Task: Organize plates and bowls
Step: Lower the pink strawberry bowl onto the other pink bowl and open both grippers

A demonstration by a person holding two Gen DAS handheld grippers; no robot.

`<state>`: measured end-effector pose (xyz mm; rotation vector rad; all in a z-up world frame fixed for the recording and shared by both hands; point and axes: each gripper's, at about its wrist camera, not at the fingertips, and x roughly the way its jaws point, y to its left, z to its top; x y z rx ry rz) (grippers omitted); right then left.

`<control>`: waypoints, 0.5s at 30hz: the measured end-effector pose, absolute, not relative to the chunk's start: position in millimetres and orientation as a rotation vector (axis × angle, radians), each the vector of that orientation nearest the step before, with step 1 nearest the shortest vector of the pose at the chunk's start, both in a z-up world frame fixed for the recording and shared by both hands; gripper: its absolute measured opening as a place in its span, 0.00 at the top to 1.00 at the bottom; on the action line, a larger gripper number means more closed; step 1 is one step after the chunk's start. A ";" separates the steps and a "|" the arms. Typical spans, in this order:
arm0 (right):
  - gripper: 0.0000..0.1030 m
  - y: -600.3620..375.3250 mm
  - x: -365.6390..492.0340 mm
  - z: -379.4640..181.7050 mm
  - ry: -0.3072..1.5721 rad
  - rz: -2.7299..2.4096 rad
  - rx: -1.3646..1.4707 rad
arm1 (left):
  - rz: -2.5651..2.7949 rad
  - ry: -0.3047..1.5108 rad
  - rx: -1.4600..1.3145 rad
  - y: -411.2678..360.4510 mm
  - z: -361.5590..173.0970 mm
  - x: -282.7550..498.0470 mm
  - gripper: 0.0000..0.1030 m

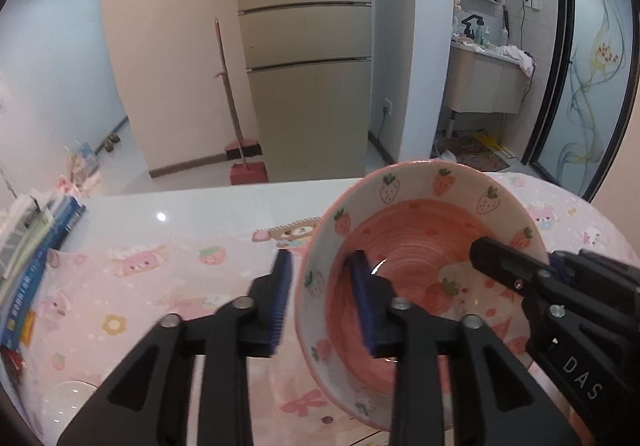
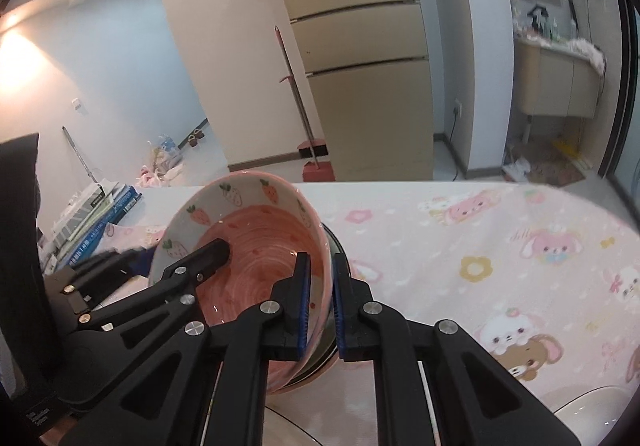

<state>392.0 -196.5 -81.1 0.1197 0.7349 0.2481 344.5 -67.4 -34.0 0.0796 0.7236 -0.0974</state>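
A pink bowl (image 1: 416, 230) with strawberry prints, tilted up on its side, hangs over the pink tablecloth. My right gripper (image 2: 320, 258) is shut on the bowl's (image 2: 256, 234) near rim, one blue pad inside and one outside. A dark metallic dish edge (image 2: 329, 326) shows between the bowl wall and the outer pad. My left gripper (image 1: 321, 254) straddles the opposite rim with its jaws open; the outer pad (image 1: 280, 302) stands off the wall. In the left wrist view the right gripper (image 1: 520, 258) shows at the bowl's right side. The left gripper (image 2: 176, 254) appears at the left of the right wrist view.
A stack of books (image 1: 36, 246) lies at the table's left end. A white dish (image 2: 592, 418) sits at the near right corner and a pale round one (image 1: 68, 398) at the near left. Beyond the far table edge (image 2: 400, 184) stand a fridge and a broom.
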 end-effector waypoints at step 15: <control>0.89 -201.6 398.1 -79.0 0.797 0.268 0.144 | -0.167 0.808 -0.075 -47.6 -29.7 350.4 0.87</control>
